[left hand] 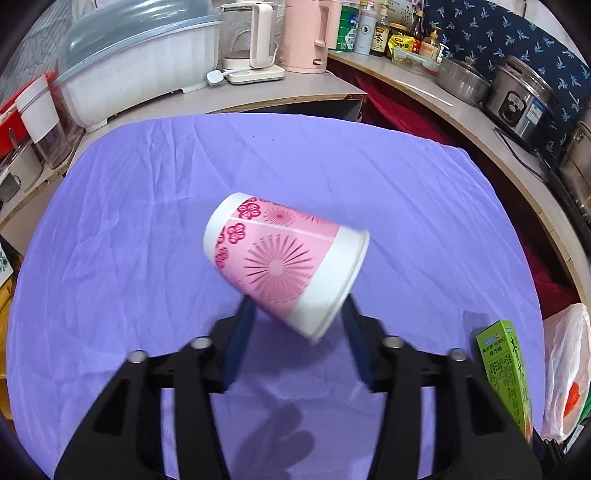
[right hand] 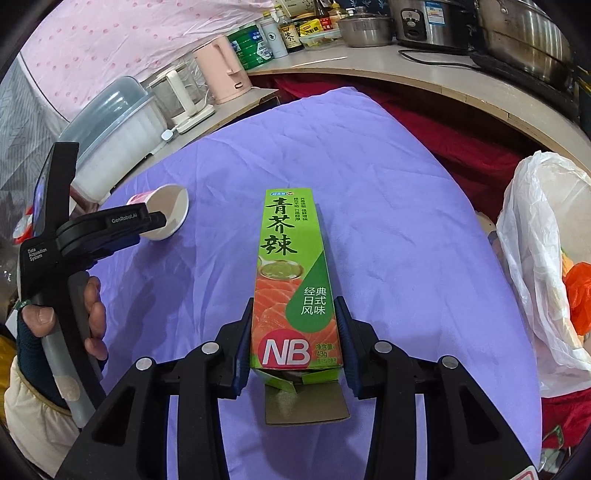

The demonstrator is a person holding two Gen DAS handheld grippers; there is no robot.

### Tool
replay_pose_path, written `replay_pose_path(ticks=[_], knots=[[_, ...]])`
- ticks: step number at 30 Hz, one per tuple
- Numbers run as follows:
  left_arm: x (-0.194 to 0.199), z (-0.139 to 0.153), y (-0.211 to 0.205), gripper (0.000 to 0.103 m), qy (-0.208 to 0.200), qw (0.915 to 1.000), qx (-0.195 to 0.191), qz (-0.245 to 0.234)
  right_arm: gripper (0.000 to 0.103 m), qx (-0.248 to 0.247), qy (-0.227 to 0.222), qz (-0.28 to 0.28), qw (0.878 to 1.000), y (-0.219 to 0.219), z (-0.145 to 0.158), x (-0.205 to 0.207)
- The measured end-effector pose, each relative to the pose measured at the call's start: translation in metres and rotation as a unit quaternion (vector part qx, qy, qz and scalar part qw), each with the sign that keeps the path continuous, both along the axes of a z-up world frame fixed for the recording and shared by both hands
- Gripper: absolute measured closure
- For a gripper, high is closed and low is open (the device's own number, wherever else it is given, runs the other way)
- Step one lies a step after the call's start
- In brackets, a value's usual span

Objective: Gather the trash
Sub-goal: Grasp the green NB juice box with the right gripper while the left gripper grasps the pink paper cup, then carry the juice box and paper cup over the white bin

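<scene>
One paper cup (left hand: 284, 262) is seen in the left wrist view, clamped near its rim between the fingers of the left gripper (left hand: 297, 314) and lifted off the purple cloth (left hand: 147, 206). One green carton (right hand: 293, 284) is seen in the right wrist view, gripped at its opened end between the fingers of the right gripper (right hand: 295, 325), one white plastic bag (right hand: 535, 258) lying well right of them. Pickup is judged done for both; next, each item needs carrying rightward over the bag mouth and releasing.

This was a home kitchen: a pale pink electric kettle (left hand: 309, 35), glass sauce bottles (left hand: 380, 35), a stainless steel rice cooker (left hand: 524, 99) and a lidded steel pot (left hand: 463, 79) crowded the beige desk (left hand: 417, 83).
</scene>
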State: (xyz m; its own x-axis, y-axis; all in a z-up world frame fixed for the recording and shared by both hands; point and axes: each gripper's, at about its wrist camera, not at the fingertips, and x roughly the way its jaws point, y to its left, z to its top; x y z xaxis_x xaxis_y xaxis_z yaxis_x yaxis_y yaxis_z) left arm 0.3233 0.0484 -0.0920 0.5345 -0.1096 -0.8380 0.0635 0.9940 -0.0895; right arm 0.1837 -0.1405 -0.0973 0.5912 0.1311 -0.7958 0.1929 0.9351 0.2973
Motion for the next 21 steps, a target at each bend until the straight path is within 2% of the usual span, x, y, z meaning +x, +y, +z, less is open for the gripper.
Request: replay_pose_path(ticks=[3, 4, 10, 21], knots=[[-0.001, 0.001, -0.002, 0.094, 0.005, 1.0, 0.0, -0.006, 0.065, 0.002, -0.002, -0.003, 1.0, 0.0, 0.001, -0.001], [-0.004, 0.003, -0.003, 0.096, 0.001, 1.0, 0.004, -0.006, 0.065, 0.003, -0.004, -0.004, 1.0, -0.001, 0.002, -0.002], [-0.03, 0.023, -0.008, 0.098, -0.019, 0.9996, 0.007, -0.022, 0.065, 0.007, -0.018, -0.02, 1.0, -0.006, 0.014, -0.015], [-0.095, 0.055, -0.03, 0.098, -0.03, 0.9972, -0.005, -0.068, 0.065, 0.005, -0.061, -0.043, 0.997, -0.019, 0.054, -0.052]])
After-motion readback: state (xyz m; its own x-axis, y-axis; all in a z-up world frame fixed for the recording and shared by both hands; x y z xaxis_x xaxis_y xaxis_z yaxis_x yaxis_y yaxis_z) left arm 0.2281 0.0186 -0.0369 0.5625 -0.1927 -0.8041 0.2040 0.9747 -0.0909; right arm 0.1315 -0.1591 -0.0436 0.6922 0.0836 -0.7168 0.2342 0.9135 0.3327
